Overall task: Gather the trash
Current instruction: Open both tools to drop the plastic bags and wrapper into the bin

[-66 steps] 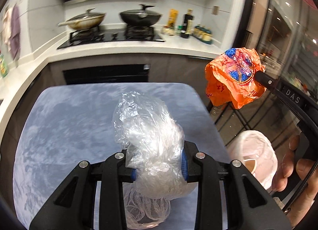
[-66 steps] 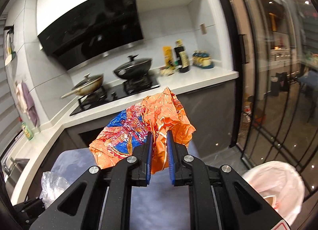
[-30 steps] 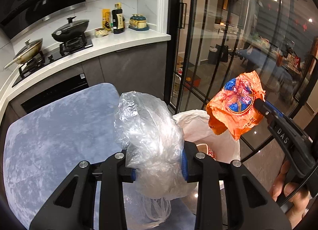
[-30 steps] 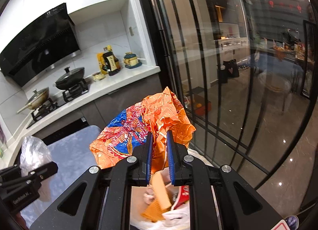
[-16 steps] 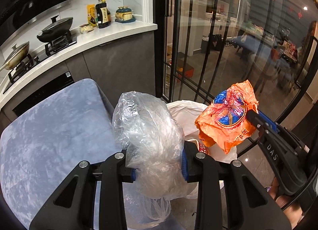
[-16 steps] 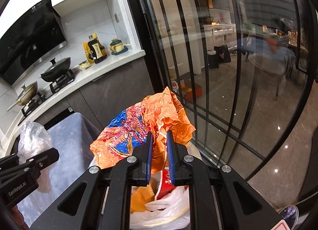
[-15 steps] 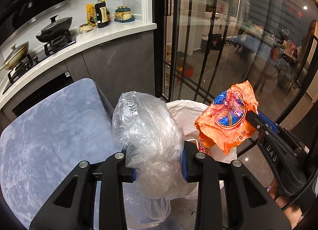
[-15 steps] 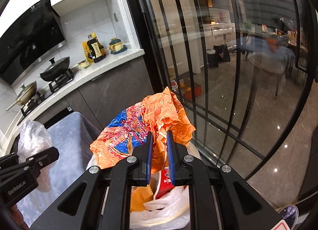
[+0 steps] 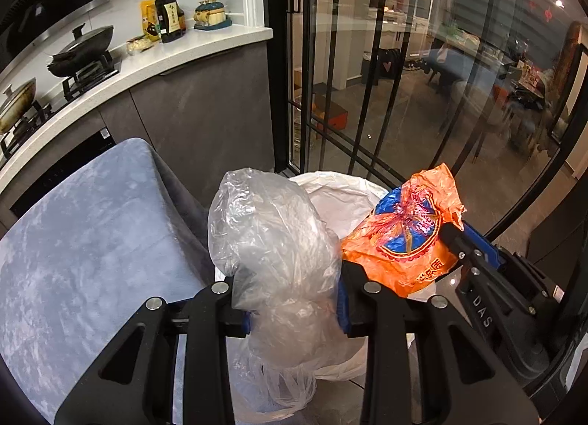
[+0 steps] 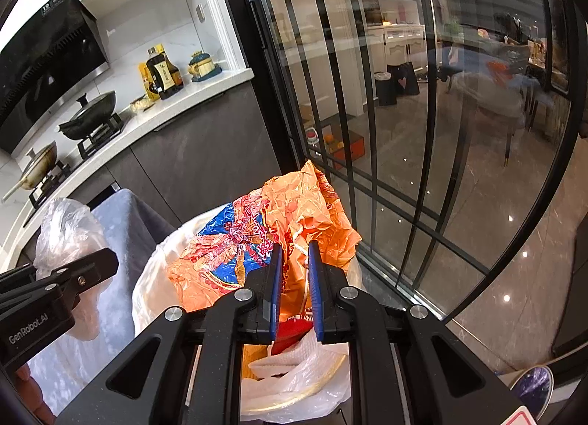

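Note:
My left gripper [image 9: 292, 300] is shut on a crumpled clear plastic bag [image 9: 272, 248] and holds it at the near edge of the white-lined trash bin [image 9: 341, 197]. The clear bag also shows in the right wrist view [image 10: 66, 230]. My right gripper [image 10: 294, 278] is shut on an orange and blue snack wrapper [image 10: 264, 237] and holds it over the bin's opening [image 10: 154, 278]. The wrapper also shows in the left wrist view [image 9: 408, 234]. Trash lies inside the bin, including a clear bag and red and orange packaging [image 10: 294, 362].
A grey-blue covered table [image 9: 84, 234] is to the left of the bin. Behind it runs a kitchen counter [image 9: 176, 57] with pans and bottles. A black-framed glass door [image 9: 367, 75] stands right behind the bin. A glossy tiled floor [image 10: 496, 300] lies to the right.
Both grippers have swung right from over the table to the bin by the glass door. The wrapper has come lower over the bin's opening. Both grips are unchanged.

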Demonstrator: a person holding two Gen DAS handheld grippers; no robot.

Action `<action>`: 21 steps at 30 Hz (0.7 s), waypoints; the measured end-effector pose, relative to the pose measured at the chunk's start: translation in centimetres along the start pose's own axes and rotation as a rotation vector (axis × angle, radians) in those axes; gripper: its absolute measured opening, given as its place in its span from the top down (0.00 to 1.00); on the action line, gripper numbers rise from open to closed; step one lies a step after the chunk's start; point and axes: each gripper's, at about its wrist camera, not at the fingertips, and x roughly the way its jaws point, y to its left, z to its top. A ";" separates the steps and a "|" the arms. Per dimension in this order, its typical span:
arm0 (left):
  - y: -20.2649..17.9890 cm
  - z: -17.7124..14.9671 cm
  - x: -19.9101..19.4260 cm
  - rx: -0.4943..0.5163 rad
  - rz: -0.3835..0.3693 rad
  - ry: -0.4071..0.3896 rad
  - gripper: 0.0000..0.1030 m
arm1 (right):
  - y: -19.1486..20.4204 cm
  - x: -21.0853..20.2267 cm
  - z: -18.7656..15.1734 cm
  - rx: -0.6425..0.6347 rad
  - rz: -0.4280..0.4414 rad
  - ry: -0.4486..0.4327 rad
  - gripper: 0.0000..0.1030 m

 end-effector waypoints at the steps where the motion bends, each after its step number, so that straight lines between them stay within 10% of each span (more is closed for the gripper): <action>1: 0.0 0.0 0.2 0.002 -0.002 0.004 0.68 | 0.1 0.2 -0.1 0.001 0.000 0.005 0.87; 21: 3.1 -0.2 -1.0 -0.097 0.004 -0.045 0.28 | 2.0 -0.3 0.2 -0.028 0.013 -0.026 0.60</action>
